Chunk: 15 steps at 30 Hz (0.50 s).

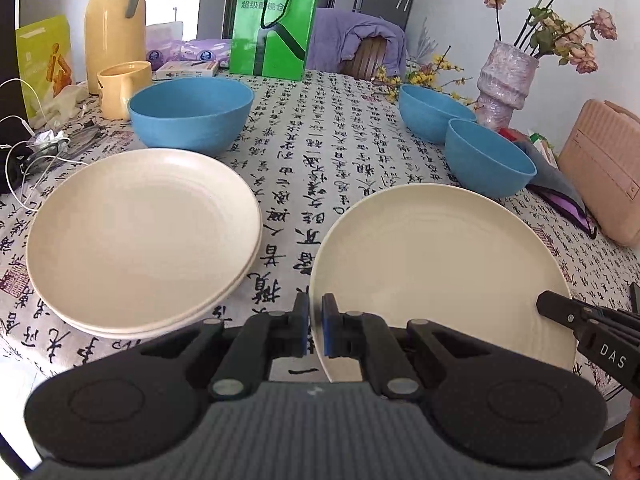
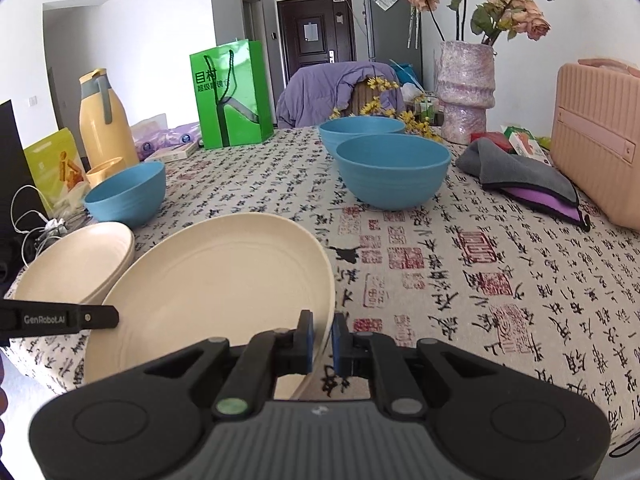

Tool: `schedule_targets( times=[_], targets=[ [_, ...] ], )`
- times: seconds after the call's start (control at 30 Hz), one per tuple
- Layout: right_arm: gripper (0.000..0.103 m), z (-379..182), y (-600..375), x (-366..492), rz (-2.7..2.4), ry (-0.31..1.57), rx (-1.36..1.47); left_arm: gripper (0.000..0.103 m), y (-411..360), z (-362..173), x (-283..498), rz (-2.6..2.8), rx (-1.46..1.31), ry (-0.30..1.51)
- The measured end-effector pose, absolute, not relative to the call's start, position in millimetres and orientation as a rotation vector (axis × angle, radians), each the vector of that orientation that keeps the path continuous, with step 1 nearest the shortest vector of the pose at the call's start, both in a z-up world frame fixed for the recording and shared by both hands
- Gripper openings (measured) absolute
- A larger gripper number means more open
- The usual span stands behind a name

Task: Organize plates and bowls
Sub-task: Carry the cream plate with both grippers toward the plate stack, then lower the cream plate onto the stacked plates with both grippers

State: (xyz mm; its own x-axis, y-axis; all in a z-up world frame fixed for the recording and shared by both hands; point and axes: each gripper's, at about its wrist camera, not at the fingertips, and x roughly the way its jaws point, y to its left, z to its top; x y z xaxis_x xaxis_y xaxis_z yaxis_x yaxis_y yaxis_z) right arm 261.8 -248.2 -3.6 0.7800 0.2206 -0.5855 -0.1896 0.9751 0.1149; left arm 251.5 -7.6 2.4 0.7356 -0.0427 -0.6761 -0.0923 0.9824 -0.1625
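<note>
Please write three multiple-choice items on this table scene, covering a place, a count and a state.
1. Where is the plate stack relative to the held plate, seen from the left wrist?
A. to its left
B. to its right
C. under it

2. How many blue bowls are on the table?
A. one
B. three
C. five

3. How is the left gripper?
A. wide open over a bowl
B. shut on the held plate's rim
C. resting empty on the cloth

Answers:
1 A, the stack lies left of it.
2 B, one at the left and two at the right.
3 B, its pads pinch the rim.
</note>
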Motion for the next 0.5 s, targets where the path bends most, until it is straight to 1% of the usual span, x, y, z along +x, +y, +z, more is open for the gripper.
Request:
schedule_targets(
  times=[0.13, 0.3, 0.5],
  targets=[
    [0.009, 9, -230, 269, 0.245, 0.615, 0.061, 0.006, 16, 17, 246, 0.064, -0.192, 0.681],
    [0.010, 21, -185, 289, 0.334, 0.607, 0.073, 0.006, 57, 34, 247, 0.163, -0.157, 0.599],
    [0.011, 17, -122, 318, 0.427, 0.644, 0.042, 0.006, 114, 33, 249, 0.243, -0.166, 0.609]
  ],
)
